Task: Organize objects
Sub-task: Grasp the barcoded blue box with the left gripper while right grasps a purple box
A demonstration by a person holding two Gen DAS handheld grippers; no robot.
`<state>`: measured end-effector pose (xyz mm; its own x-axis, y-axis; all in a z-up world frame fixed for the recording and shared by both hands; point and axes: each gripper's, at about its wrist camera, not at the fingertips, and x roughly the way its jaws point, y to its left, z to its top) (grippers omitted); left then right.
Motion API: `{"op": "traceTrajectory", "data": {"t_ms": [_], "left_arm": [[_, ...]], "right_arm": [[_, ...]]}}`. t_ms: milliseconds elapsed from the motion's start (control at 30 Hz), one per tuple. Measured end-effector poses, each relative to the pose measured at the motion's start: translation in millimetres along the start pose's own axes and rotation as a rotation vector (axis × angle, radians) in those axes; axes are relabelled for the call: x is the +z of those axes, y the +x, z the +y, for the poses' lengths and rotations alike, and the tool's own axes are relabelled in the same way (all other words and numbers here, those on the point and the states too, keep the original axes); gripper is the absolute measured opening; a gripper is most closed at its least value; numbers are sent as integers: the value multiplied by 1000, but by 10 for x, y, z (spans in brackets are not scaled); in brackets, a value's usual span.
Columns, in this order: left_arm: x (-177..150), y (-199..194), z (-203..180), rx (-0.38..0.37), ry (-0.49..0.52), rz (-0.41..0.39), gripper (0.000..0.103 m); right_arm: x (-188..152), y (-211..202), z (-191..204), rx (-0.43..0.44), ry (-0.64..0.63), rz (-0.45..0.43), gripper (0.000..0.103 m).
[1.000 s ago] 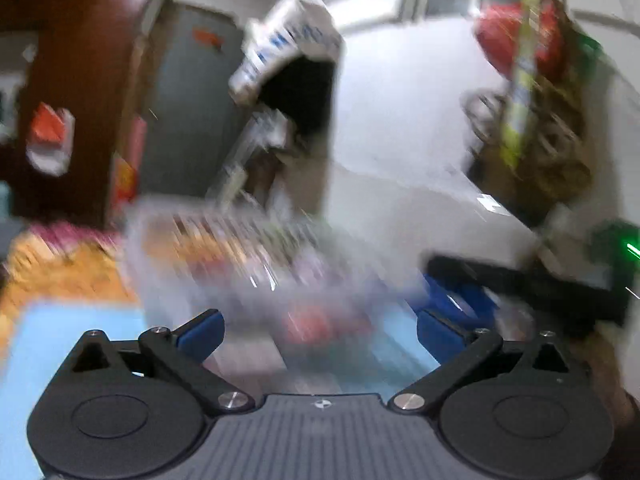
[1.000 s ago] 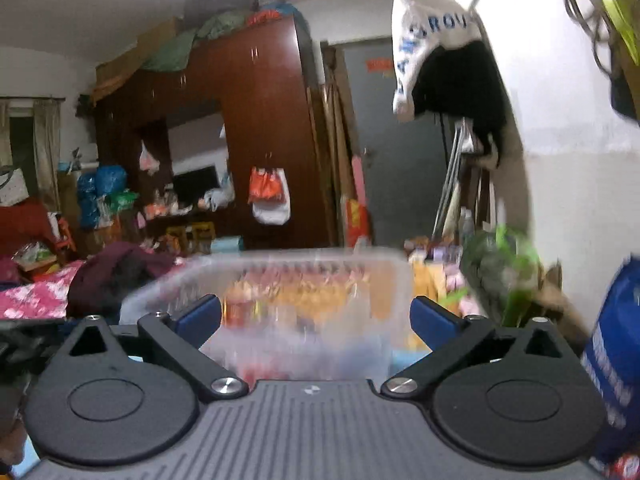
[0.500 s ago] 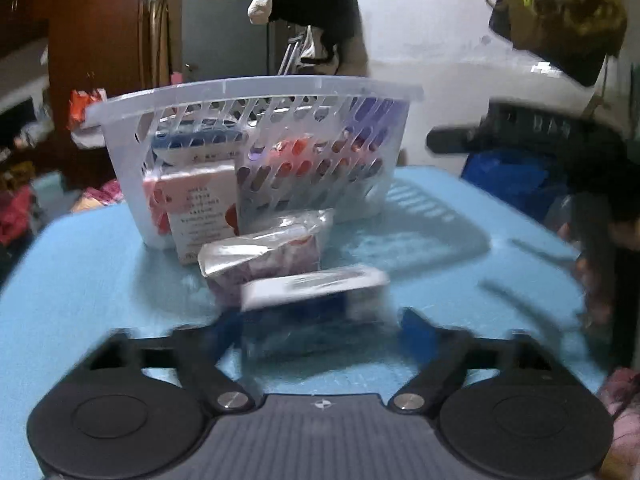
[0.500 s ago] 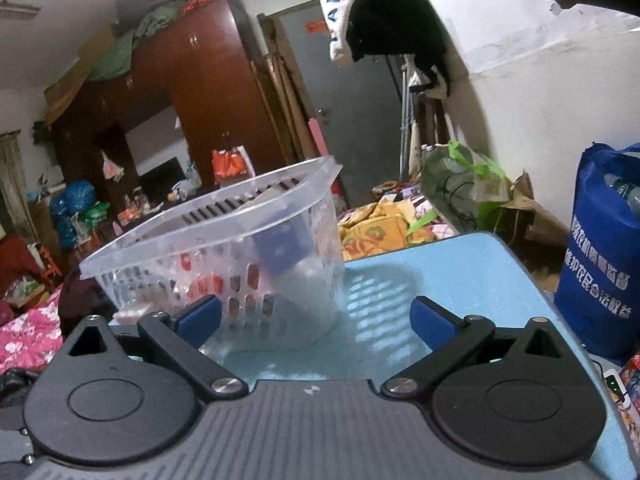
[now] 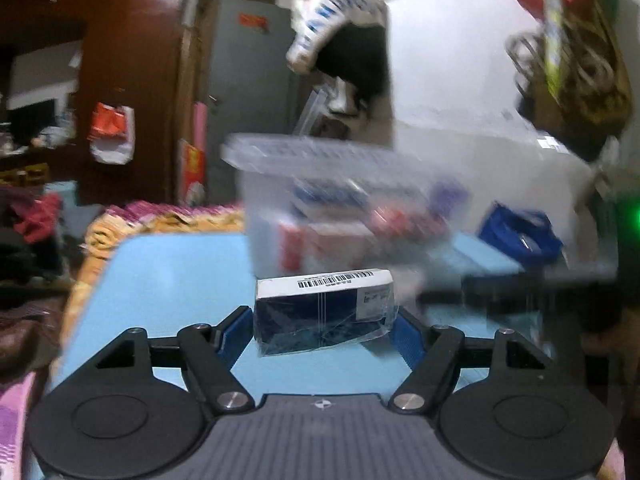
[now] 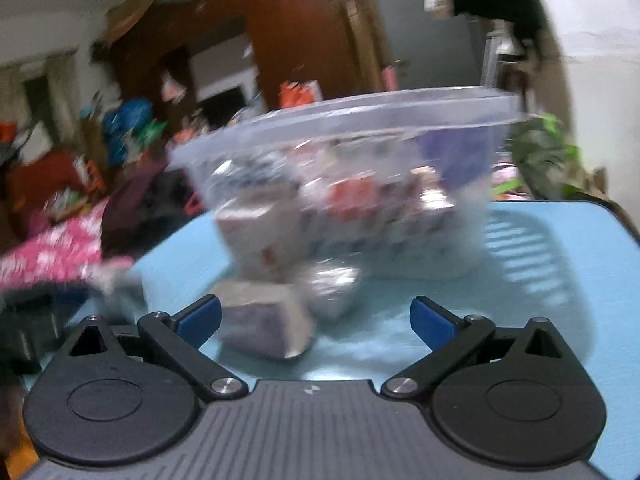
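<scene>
- The left gripper (image 5: 325, 330) has its blue pads against both ends of a dark blue rectangular box wrapped in clear film (image 5: 325, 312); its jaws have just been closing, and the box sits clamped between them.
- The box has a white top face with a printed barcode strip and a white label on its right end; the film is creased and shiny along the lower edge.
- The box is held clear of the light blue tabletop (image 5: 168, 280), level, its long side across the gripper.
- Just beyond the box stands a clear perforated plastic basket (image 5: 344, 204), blurred, with red, white and blue packets showing through its wall.
- The left gripper points forward and slightly down towards the basket.
- The right gripper (image 6: 316, 320) has its jaws spread wide, pads pressing on nothing.
- Between those pads, nearer the left one, lies a blurred greyish box (image 6: 266, 326) on the table; whether the pad touches it cannot be told.
- Just behind that lies a silvery foil packet (image 6: 334, 284), right at the foot of the basket (image 6: 360, 184).
- The right gripper also tilts slightly down across the table towards the basket's front wall.
- Behind the table are a brown wooden wardrobe (image 6: 296, 40) and a grey door (image 5: 248, 92).
</scene>
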<state>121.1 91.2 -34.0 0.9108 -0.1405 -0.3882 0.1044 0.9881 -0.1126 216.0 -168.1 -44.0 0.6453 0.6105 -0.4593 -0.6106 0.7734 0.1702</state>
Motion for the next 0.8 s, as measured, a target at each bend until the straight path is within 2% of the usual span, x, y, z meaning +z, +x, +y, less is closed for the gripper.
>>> {"op": "traceTrajectory", "data": {"t_ms": [100, 200, 300, 367, 400, 600, 700, 800], "left_arm": [[86, -31, 159, 25, -36, -23, 77], [72, 3, 252, 22, -77, -23, 77], [40, 90, 270, 8, -91, -16, 77], [19, 111, 283, -1, -92, -20, 77], [27, 136, 278, -8, -96, -23, 77], [4, 132, 255, -42, -88, -40, 77], [-40, 111, 275, -71, -100, -52, 77], [-84, 133, 277, -105, -120, -72, 77]], "right_arm": [[23, 84, 209, 35, -50, 17, 103], [30, 215, 368, 35, -91, 72, 98], [14, 285, 461, 6, -124, 104, 88], [7, 297, 455, -31, -121, 110, 71], [-11, 293, 439, -36, -113, 111, 71], [-75, 150, 425, -54, -112, 29, 71], [-87, 49, 395, -30, -85, -56, 71], [-117, -101, 250, -20, 1, -149, 71]]}}
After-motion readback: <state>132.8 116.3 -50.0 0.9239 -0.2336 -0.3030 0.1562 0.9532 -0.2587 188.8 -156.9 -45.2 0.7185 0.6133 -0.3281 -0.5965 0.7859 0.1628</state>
